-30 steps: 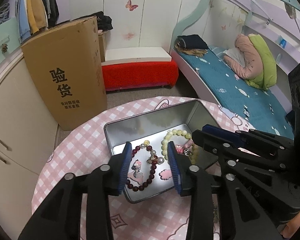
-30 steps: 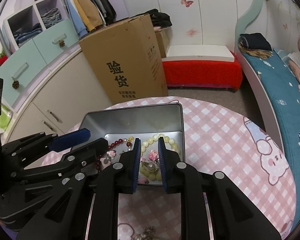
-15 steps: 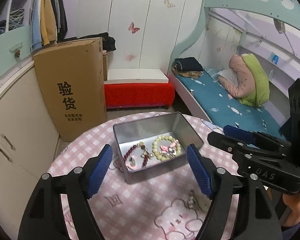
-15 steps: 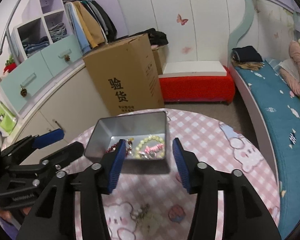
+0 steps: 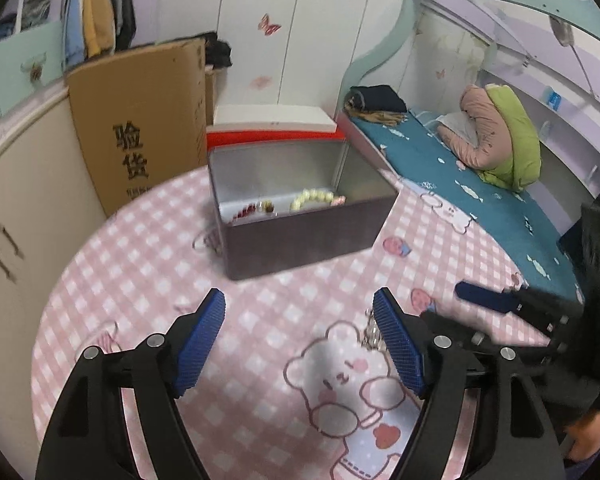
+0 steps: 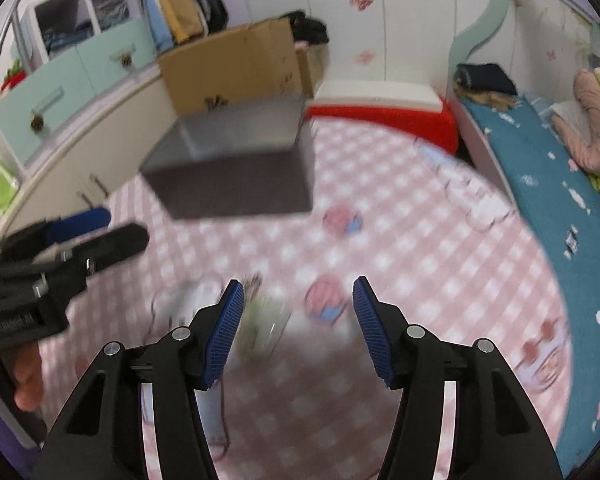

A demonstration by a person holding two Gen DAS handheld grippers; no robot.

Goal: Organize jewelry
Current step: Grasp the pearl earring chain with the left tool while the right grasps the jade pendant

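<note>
An open metal tin [image 5: 300,236] stands on the far half of the round pink checked table [image 5: 140,248]. Inside it lie a pale green bead bracelet [image 5: 312,197] and a dark red bead bracelet [image 5: 245,211]. My left gripper [image 5: 299,308] is open over the cloth in front of the tin, with nothing between its pads. A small metallic jewelry piece [image 5: 370,334] lies by its right finger. My right gripper [image 6: 298,292] is open too. The blurred jewelry piece [image 6: 264,320] lies just inside its left fingertip. The tin [image 6: 236,168] is farther back.
A tall cardboard box [image 5: 140,128] and a cream cabinet [image 5: 20,208] stand behind the table to the left. A red bench [image 5: 272,136] and a bed with a teal sheet [image 5: 480,208] lie behind and to the right. A hand [image 6: 28,384] holds the left gripper's handle.
Both grippers opened wider and drew back from the tin toward the near side of the table. The two bracelets stayed in the tin.
</note>
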